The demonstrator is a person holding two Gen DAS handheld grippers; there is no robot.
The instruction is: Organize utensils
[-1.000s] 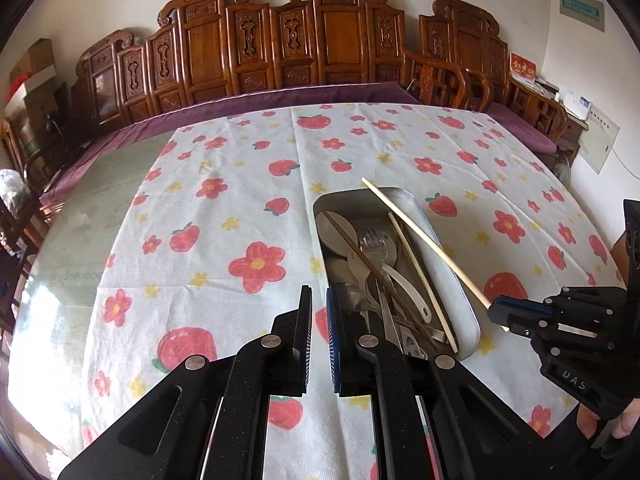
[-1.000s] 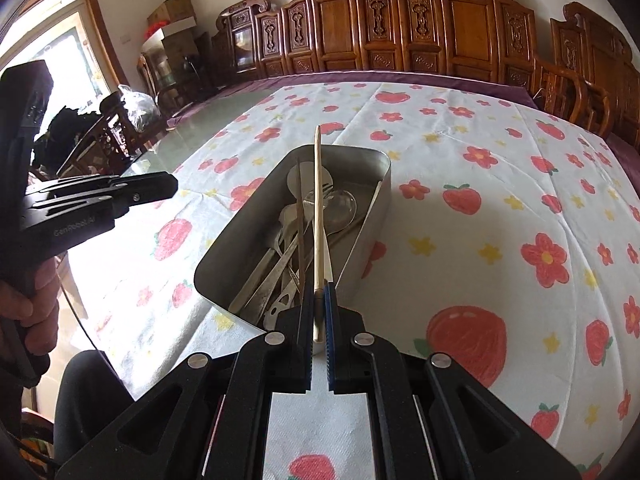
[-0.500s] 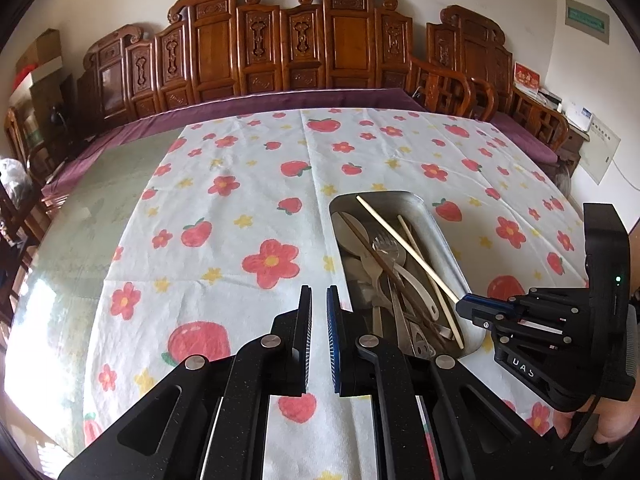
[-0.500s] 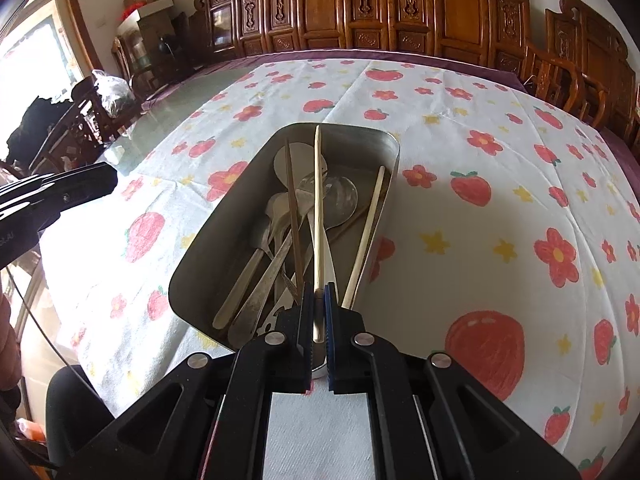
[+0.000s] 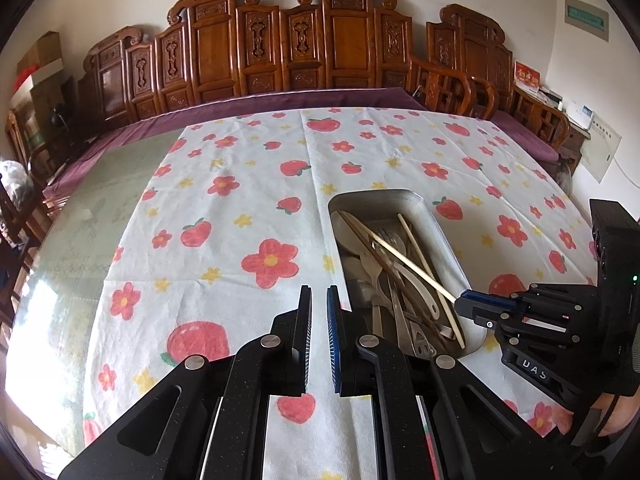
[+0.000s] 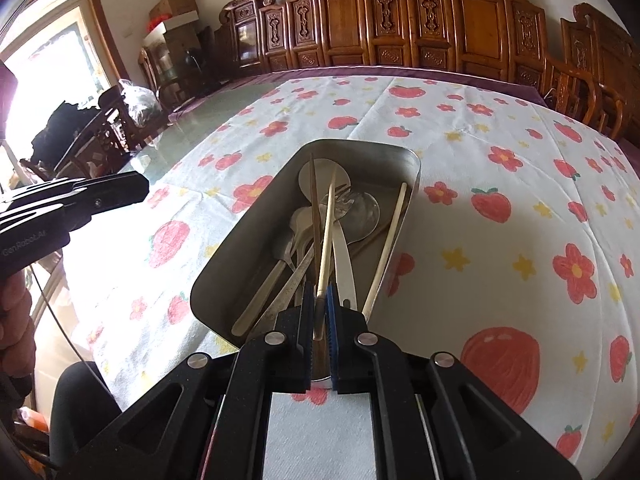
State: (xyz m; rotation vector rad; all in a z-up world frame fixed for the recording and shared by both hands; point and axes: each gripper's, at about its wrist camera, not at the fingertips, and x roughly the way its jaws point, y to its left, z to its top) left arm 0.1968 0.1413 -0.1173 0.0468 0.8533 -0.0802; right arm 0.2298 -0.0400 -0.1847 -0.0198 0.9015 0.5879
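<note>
A metal tray point(image 5: 446, 236) point(image 6: 240, 248) sits on the flowered tablecloth point(image 5: 248, 184) holding spoons, a fork point(image 6: 340, 194) and chopsticks. My right gripper point(image 6: 320, 294) point(image 5: 460, 304) is over the tray's near end, with the near end of a light wooden chopstick point(image 6: 328, 232) point(image 5: 408, 262) between its pads. Its jaws are opening slightly, and the stick's far tip slants down onto the cutlery. My left gripper point(image 5: 319, 292) point(image 6: 144, 190) hovers left of the tray, shut on nothing.
A second light chopstick point(image 6: 386, 248) and a dark one point(image 6: 316, 208) lie in the tray. Carved wooden chairs point(image 5: 300, 52) line the far side of the table. Bare glass tabletop point(image 5: 88, 216) lies left of the cloth. A person's hand point(image 6: 14, 312) holds the left gripper.
The right gripper has lowered the chopstick from above the tray rim down into the tray, and the stick now tilts slightly in the jaws. The left gripper has stayed shut and nearly still.
</note>
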